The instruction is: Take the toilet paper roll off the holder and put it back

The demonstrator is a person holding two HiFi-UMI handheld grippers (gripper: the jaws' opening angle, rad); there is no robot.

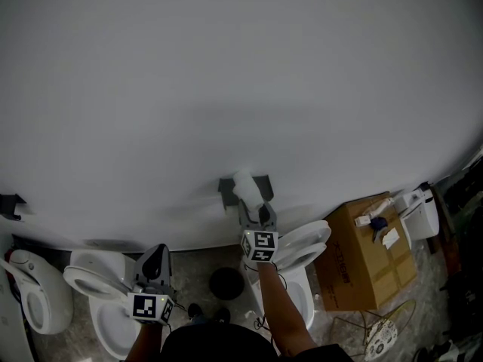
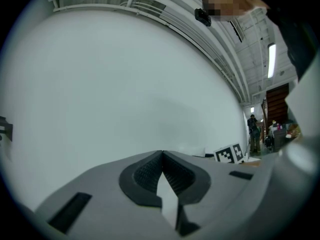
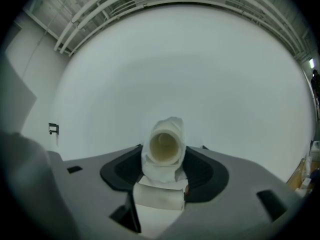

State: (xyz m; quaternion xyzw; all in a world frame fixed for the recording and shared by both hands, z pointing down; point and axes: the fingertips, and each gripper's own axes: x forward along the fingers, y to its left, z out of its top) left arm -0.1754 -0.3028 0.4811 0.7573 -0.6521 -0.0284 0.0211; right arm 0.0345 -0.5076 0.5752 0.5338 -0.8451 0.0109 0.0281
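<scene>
Right gripper (image 3: 164, 159) clamps the toilet paper roll (image 3: 165, 144) level at the wall holder (image 1: 266, 186), left gripper (image 2: 161, 155) closed and empty; removal or return unclear, probably return, so next align core with holder, then release.

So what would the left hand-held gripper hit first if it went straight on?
Most likely the bare white wall. The left hand-held gripper points level at it, jaws together and empty, and nothing shows in between. How far off it is, I can't tell.
</scene>
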